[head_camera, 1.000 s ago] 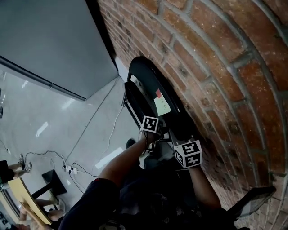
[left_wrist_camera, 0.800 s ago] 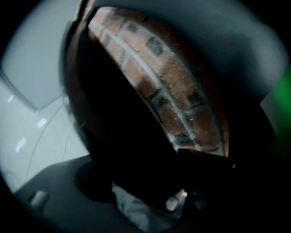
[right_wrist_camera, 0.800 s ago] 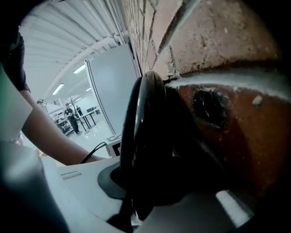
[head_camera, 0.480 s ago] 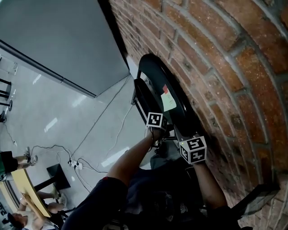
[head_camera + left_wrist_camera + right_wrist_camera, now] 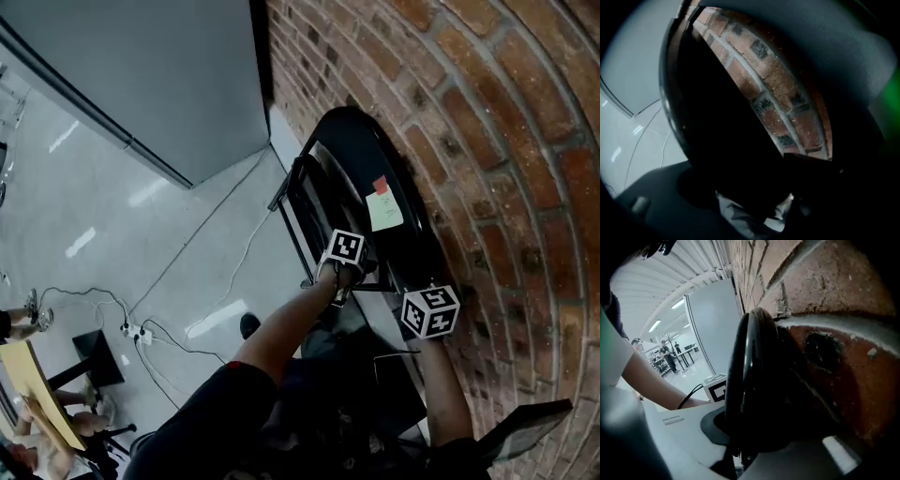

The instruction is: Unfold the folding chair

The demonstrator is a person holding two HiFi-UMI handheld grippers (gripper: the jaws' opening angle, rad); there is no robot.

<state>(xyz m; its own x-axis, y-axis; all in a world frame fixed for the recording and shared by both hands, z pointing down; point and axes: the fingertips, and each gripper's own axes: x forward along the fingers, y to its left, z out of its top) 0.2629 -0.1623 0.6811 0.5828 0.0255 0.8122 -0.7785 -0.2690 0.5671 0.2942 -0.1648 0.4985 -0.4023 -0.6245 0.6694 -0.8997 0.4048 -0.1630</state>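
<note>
A black folding chair (image 5: 375, 178) leans folded against the brick wall (image 5: 487, 141), with a pale sticky note (image 5: 384, 211) on its panel. My left gripper (image 5: 352, 272) is at the chair's near left edge. Its jaws have just been opening and stand wide, with the dark seat panel (image 5: 717, 140) between them in the left gripper view (image 5: 754, 206). My right gripper (image 5: 414, 286) is further right, by the wall. In the right gripper view it (image 5: 754, 446) is shut on the chair's black rim (image 5: 747, 380).
The brick wall runs close along the chair's right side. A grey panel (image 5: 159, 75) stands at the upper left. Cables (image 5: 178, 337) and a power strip (image 5: 131, 330) lie on the pale floor. Another dark frame (image 5: 525, 422) sits at the lower right.
The head view has swung, so the chair and both grippers show further right. Both grippers keep their places on the chair, which stays folded against the wall.
</note>
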